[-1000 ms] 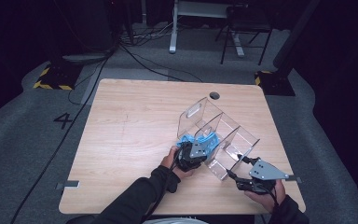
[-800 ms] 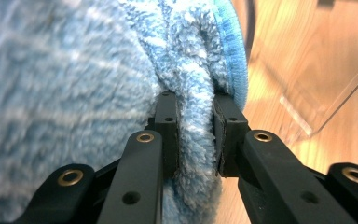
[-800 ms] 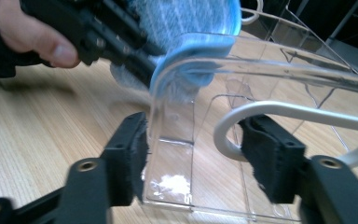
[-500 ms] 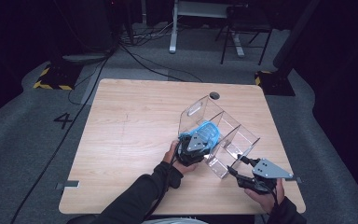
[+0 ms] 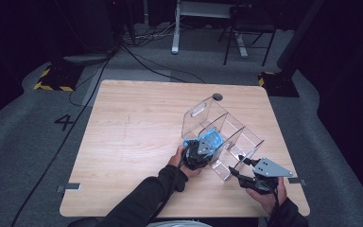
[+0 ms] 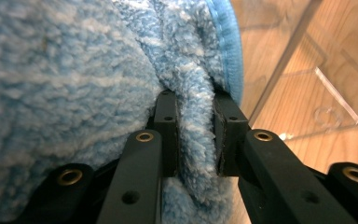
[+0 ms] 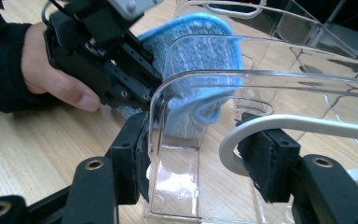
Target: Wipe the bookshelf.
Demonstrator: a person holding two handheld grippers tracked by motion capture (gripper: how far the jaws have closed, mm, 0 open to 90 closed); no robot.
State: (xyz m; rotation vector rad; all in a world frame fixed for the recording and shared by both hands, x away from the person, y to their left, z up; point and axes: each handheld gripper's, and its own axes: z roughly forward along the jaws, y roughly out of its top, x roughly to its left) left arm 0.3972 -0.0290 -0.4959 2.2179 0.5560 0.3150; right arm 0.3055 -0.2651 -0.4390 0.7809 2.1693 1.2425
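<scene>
A clear acrylic organizer (image 5: pixel 199 108) with several open compartments stands tilted on the right half of the wooden table (image 5: pixel 137 123). My left gripper (image 5: pixel 203 150) is shut on a fluffy blue cloth (image 5: pixel 212 139) and holds it inside a near compartment. In the left gripper view a fold of the cloth (image 6: pixel 74 70) is pinched between the jaws of the left gripper (image 6: pixel 196 135). My right gripper (image 7: pixel 196 154) straddles the organizer's near end; one pad touches the clear wall (image 7: pixel 261 79), the other a grey curved bar (image 7: pixel 307 123). Beyond it are the cloth (image 7: pixel 200 51) and the left gripper (image 7: pixel 156 88).
A round cable hole (image 5: pixel 217 97) lies in the table just behind the organizer. The table's left half is bare wood. Dark floor with cables, a chair and a desk leg surrounds the table. The right gripper (image 5: pixel 236 170) sits near the table's front right edge.
My left gripper has pushed the blue cloth forward and to the right, deeper into the organizer's compartment. The right gripper has stayed at the organizer's near corner.
</scene>
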